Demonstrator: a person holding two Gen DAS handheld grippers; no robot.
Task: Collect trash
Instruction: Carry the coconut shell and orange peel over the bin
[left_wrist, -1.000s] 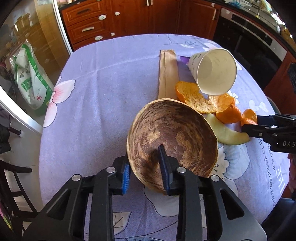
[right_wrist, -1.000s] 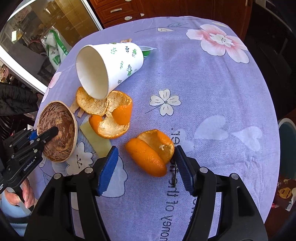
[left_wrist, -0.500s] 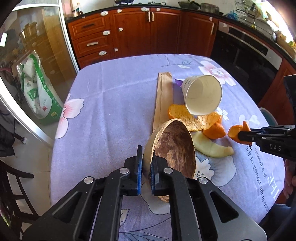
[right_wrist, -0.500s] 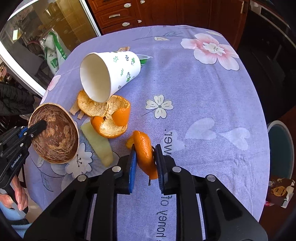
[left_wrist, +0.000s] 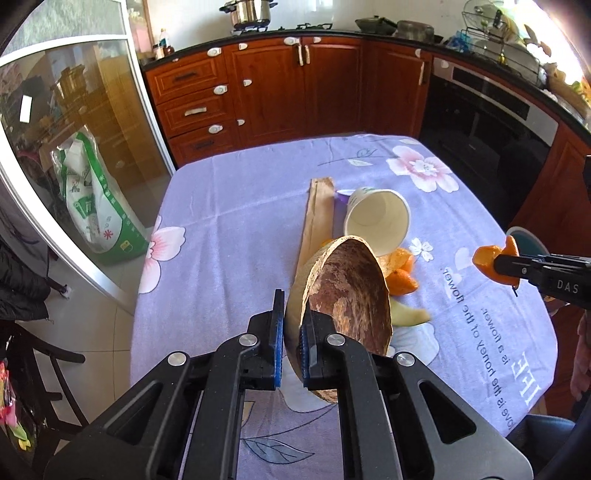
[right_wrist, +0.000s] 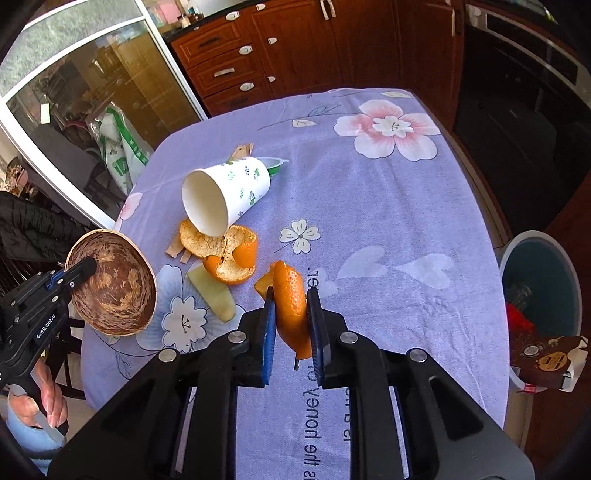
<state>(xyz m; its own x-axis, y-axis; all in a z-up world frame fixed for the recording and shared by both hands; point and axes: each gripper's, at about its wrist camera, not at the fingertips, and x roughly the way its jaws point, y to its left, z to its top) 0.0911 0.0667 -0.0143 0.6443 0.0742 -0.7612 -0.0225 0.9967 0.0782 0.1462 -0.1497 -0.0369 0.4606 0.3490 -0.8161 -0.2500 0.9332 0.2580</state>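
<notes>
Mounted close behind each claw, angled steeply down over the tabletop (left_wrist: 229, 229). Facing the cabinets (left_wrist: 295, 92). Shared: paper cup (left_wrist: 376, 218) (right_wrist: 225, 195), peels, opposite claw.

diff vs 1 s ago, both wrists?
Both grippers have just closed and lifted their loads. The left gripper went from open astride the coconut shell rim to clamped on it, clear of the table. The right gripper closed on the loose orange peel and raised it. The paper cup, remaining peels and melon rind are unmoved.
</notes>
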